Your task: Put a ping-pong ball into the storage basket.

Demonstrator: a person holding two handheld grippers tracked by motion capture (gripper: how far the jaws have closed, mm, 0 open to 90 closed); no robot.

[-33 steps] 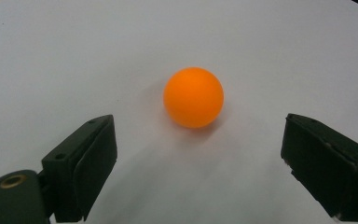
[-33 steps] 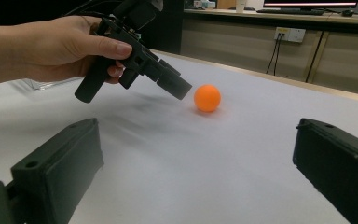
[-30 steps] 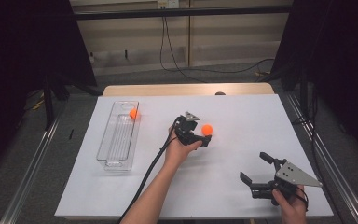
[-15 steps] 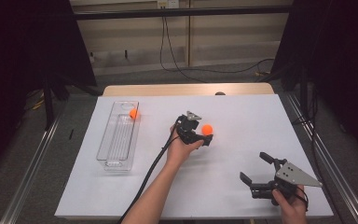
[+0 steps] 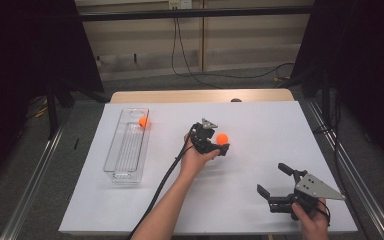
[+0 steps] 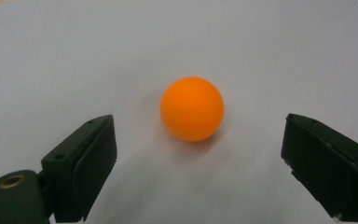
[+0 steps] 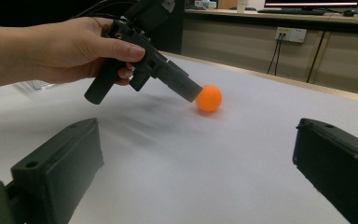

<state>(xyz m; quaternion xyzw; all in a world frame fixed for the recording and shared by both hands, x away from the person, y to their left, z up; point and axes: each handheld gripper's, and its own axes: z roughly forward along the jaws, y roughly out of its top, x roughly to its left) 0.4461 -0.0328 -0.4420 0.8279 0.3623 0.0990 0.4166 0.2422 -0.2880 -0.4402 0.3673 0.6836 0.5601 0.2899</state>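
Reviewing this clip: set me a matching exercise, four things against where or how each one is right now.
1. left gripper
2. right gripper
3. clear tray
4. ball in the tray

a. at the tray's far end
b. open, jaws either side of an orange ball on the table
c. open, at the table's near right
d. on the table's left side

Pairs: 1-b, 2-c, 3-d, 4-a

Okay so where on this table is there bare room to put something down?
Bare white surface lies between the clear tray and the left gripper, and along the far right edge. It is crowded around the orange ball and the right gripper.
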